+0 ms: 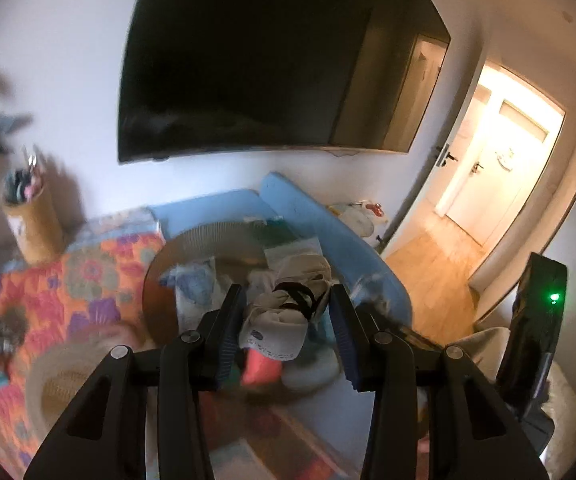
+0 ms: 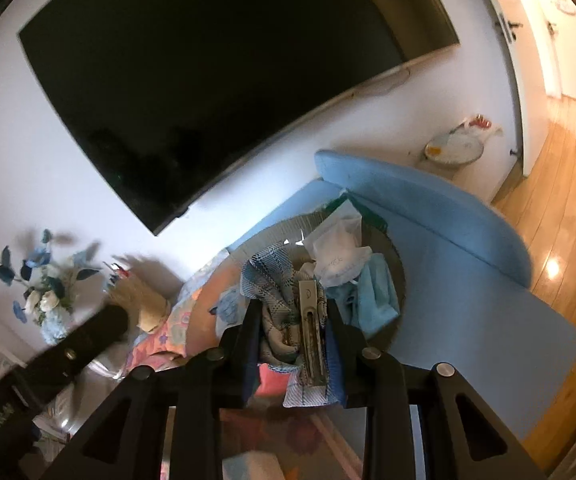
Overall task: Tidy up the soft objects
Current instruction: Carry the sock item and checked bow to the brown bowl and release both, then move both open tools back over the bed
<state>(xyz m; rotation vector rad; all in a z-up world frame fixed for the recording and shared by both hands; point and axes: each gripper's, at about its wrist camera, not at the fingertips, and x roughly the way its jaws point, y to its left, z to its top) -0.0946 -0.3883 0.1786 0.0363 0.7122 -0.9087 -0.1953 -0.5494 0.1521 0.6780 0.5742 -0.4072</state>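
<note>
My left gripper (image 1: 288, 330) is open above a white cap with a black strap (image 1: 283, 320), which lies between the fingers without clear contact. The cap sits in a round cardboard bin (image 1: 191, 240) with other cloths. My right gripper (image 2: 294, 340) is shut on a blue-and-white checked cloth (image 2: 275, 280) with a stiff grey strip (image 2: 311, 328) against the right finger. It holds the cloth over the same bin (image 2: 392, 256), which holds a clear plastic bag (image 2: 340, 248) and a light blue cloth (image 2: 376, 296).
A blue mat (image 2: 448, 216) lies around the bin. A flowered blanket (image 1: 87, 272) and a straw hat (image 1: 59, 384) lie to the left. A woven basket (image 1: 31, 220) and a flower vase (image 2: 47, 292) stand by the wall under a dark TV (image 1: 279, 60). An open doorway (image 1: 500, 168) is to the right.
</note>
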